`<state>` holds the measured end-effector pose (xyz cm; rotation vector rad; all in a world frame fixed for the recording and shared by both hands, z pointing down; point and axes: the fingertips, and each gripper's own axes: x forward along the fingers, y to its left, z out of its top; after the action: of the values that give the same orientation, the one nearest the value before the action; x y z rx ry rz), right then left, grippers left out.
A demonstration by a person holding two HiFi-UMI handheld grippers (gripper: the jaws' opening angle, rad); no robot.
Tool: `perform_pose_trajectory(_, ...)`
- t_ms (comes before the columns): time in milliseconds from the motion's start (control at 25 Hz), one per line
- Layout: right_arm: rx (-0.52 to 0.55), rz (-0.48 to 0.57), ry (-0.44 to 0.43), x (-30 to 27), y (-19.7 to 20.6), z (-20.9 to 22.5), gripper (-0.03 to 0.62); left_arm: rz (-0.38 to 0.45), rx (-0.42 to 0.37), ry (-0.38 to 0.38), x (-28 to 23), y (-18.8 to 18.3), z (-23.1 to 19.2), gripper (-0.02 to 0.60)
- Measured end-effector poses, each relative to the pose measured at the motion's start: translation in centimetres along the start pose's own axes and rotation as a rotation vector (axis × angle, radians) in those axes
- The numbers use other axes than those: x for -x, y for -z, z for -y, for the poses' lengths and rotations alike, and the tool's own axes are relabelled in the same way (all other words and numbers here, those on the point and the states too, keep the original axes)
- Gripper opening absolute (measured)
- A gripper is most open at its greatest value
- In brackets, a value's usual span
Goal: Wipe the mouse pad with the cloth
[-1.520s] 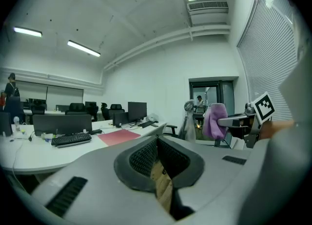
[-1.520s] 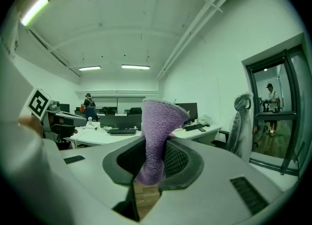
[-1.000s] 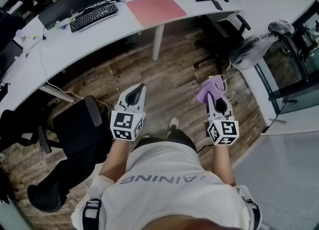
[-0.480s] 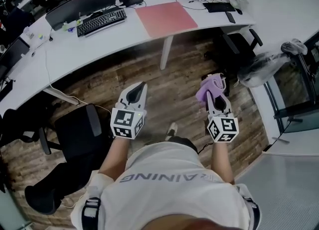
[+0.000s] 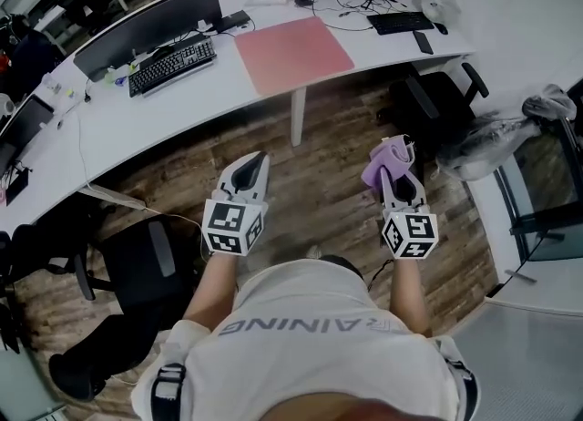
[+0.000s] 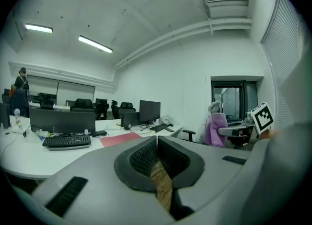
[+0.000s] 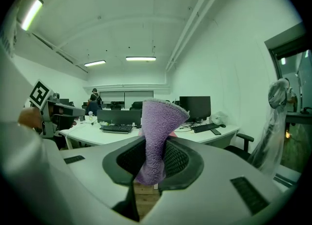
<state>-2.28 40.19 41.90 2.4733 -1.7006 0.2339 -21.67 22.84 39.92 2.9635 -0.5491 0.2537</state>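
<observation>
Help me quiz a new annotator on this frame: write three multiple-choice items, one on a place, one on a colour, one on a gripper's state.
1. Where does the mouse pad lie? A on the white desk; B on a shelf; C in a drawer.
2. What colour is the cloth? A green; B purple; C white.
3. The left gripper is: A wide open; B shut on the cloth; C shut, empty.
Answers: 1 A, it lies flat on the desktop; 2 B, plainly purple; 3 C, its fingers meet with nothing between, while the right gripper pinches the cloth.
</observation>
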Motion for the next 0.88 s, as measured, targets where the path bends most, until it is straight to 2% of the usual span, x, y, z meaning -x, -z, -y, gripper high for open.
perform_pose_trajectory(400,-0.073,-0.04,-0.012,-4.5,3.7,8.9,0.1,-0.065,-0.002,-0.04,-9.4,1.2,1.8,0.032)
perform_pose_trajectory(720,-0.086,-0.064,-0.027,-8.5,4.0,11.4,0.1,-0.091,0.012,-0.04,-14.4,1.0,0.6,0.032)
perform_pose_trajectory(880,-0.08,-0.057,-0.01,-11.6,3.2,12.7,0.1,-0.078,0.016,-0.032,-17.3,0.4,-1.2,0.032)
